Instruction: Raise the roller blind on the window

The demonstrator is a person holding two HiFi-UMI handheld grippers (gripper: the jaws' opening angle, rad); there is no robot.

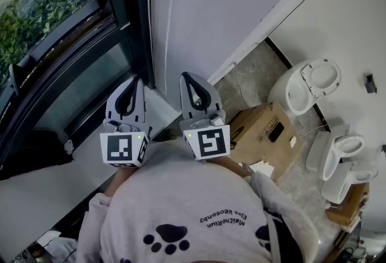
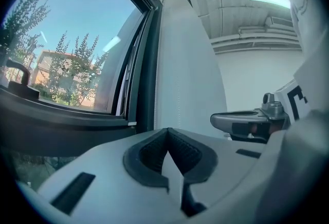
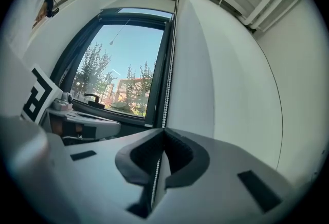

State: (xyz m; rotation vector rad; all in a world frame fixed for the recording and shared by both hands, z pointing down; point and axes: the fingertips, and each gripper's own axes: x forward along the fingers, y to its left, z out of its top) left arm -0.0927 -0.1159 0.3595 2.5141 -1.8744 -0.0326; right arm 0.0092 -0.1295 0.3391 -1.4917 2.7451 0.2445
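- Grippers: you hold two. Each carries one marker cube, and both point level toward the window (image 3: 121, 66).
- Right gripper (image 3: 164, 133): its jaws are closed on the bead chain (image 3: 167, 84). The chain runs down the edge of the window frame, enters at the jaw tips, and its beads show again in the slit between the pads.
- Left gripper (image 2: 167, 135): its jaws are pressed together. No bead shows in the slit. A faint dotted line runs down the wall just above the tips – you cannot confirm contact with it.
- Chain count: the head view shows two pale strands (image 1: 172, 8) hanging side by side on the wall between the window frame and the corner, with both gripper tips just below them.
- Roller blind (image 3: 146, 11): it shows only as one pale band across the top of the window opening. The glass below it is uncovered, with trees and sky in view.
- Window handle (image 3: 92, 97): one, dark, at the lower frame.
- Floor, to your right: one cardboard box (image 1: 265, 132) and one toilet (image 1: 307, 84) with its lid raised. More white ceramic pieces lie beyond it – their number is not clear.
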